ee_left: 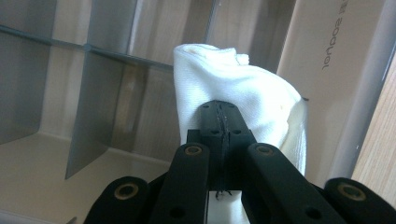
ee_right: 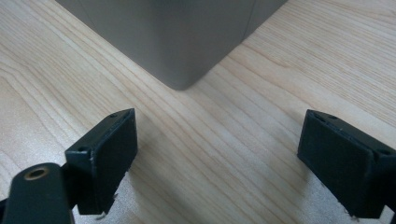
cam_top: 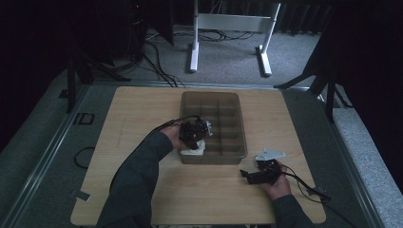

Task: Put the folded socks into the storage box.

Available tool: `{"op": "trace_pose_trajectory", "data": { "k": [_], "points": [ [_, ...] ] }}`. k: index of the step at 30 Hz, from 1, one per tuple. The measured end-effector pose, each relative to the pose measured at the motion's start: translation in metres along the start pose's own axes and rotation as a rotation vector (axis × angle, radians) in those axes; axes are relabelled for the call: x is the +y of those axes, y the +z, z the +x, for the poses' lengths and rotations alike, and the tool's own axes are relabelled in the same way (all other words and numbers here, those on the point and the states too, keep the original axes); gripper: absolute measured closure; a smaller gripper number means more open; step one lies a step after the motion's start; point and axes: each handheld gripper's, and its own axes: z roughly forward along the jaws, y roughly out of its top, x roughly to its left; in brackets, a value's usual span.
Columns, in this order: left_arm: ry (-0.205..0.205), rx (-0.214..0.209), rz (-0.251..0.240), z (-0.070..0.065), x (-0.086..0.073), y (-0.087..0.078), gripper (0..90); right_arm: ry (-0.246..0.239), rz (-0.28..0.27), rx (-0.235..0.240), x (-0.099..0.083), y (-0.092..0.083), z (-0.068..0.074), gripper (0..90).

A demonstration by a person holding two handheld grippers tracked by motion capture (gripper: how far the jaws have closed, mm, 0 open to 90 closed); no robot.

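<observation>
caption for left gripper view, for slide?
Left gripper shut on a white cloth inside the divided grey bin.

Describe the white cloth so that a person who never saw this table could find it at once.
On the wooden table stands a grey divided bin. At its near left corner, the left gripper pinches the white cloth. It is the one soft, bright thing there.

A light wooden table carries a grey plastic divided bin at its middle. A white folded cloth is placed in the bin's near-left compartment, against the near wall, beneath the left gripper. The right gripper is found on the table, near the bin's near-right corner.
</observation>
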Motion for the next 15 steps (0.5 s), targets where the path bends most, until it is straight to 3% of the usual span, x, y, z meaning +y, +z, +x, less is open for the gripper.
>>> {"op": "trace_pose_trajectory", "data": {
  "k": [15],
  "points": [
    [-0.002,-0.003,0.021,-0.002,-0.001,0.011,90.0,0.0,0.0,0.0,0.0,0.0,0.0,11.6]
  ]
}}
